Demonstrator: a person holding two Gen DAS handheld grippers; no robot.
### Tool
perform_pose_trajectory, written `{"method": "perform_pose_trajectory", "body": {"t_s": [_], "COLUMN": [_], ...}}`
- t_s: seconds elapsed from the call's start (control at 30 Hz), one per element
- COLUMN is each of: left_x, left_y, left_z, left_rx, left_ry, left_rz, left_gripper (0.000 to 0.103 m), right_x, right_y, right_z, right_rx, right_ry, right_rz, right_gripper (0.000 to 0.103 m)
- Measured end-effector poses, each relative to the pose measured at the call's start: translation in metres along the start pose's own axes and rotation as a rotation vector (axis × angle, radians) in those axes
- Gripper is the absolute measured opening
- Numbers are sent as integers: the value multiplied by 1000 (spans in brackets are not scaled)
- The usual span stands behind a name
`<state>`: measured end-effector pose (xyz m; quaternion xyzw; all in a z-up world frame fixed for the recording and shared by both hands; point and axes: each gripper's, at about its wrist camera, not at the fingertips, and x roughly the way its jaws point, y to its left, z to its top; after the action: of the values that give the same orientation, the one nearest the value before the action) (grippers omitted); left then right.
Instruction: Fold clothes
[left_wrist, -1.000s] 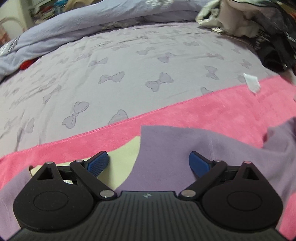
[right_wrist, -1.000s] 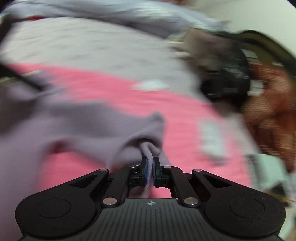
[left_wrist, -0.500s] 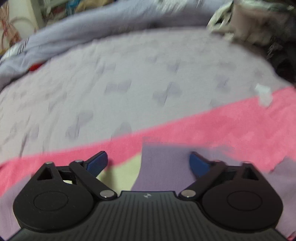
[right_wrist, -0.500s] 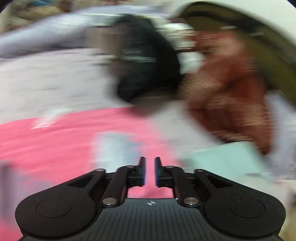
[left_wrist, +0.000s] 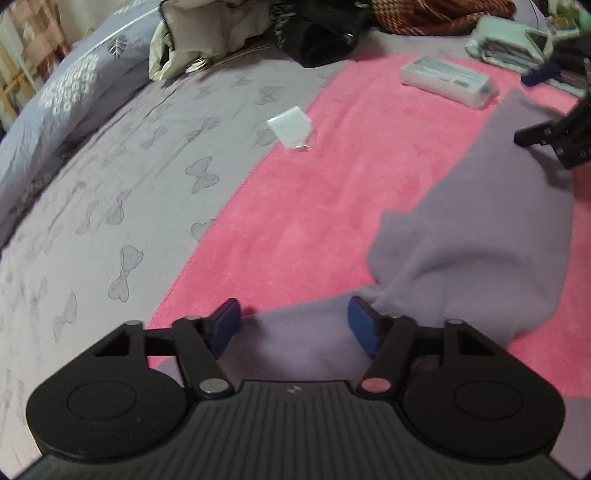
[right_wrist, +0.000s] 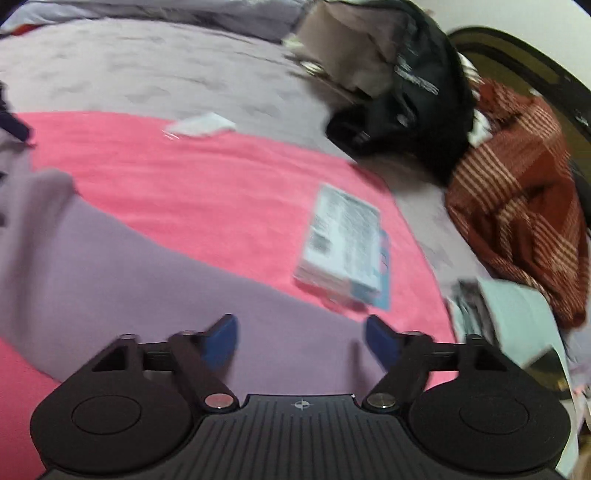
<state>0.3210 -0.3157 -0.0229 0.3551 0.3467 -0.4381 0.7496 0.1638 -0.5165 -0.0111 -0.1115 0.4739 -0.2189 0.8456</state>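
Left to right: grey bow-printed bedsheet; pink fleece blanket bearing the soft lilac knitted garment. Left gripper part open, just been closing — lilac cloth between the blue pads, not pinched. Right gripper wide apart, just been opening — gripping nothing, above the garment. White printed box beyond.

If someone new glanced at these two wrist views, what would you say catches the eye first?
The bright pink blanket across the grey bow-print bedsheet stands out first, with the lilac garment draped over it toward the near right. Next comes a white packet lying flat on the pink, and a heap of dark and red-checked clothes piled at the bed's far edge.
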Motion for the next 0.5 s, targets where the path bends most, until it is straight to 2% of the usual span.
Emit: {"method": "perform_pose_trajectory", "body": {"t_s": [0.03, 0.07, 0.13, 0.17, 0.2, 0.23, 0.27, 0.4, 0.43, 0.47, 0.5], "left_x": [0, 0, -1, -3, -4, -5, -5, -6, -8, -10, -12], "left_y": [3, 8, 13, 8, 5, 1, 1, 14, 18, 19, 20], "left_z": [2, 1, 0, -2, -2, -2, -2, 1, 1, 2, 3], "left_rx": [-35, -81, -149, -147, -152, -156, -184, -324, -337, -307, -277], "left_ry": [15, 18, 18, 12, 7, 2, -1, -29, -41, -40, -39], "left_rz": [-26, -65, -121, -105, -84, -64, -52, 8, -14, -64, -116], "left_gripper": [53, 38, 17, 7, 3, 2, 0, 0, 0, 1, 3], "right_x": [3, 5, 18, 21, 20, 17, 11, 1, 2, 3, 3], "right_y": [-2, -6, -18, -27, -33, -37, -37, -59, -66, -70, -74], "right_z": [-4, -5, -8, -9, -10, -9, -6, 6, 8, 5, 2], "right_rx": [18, 45, 129, 201, 261, 297, 288, 330, 337, 343, 350], "right_ry": [5, 10, 35, 38, 47, 48, 29, -35, -30, -27, -24], "right_rz": [-24, -28, 24, 91, 161, 180, 150, 39, 29, 53, 77], "right_gripper": [96, 101, 96, 73, 49, 36, 4, 4, 4, 5, 12]}}
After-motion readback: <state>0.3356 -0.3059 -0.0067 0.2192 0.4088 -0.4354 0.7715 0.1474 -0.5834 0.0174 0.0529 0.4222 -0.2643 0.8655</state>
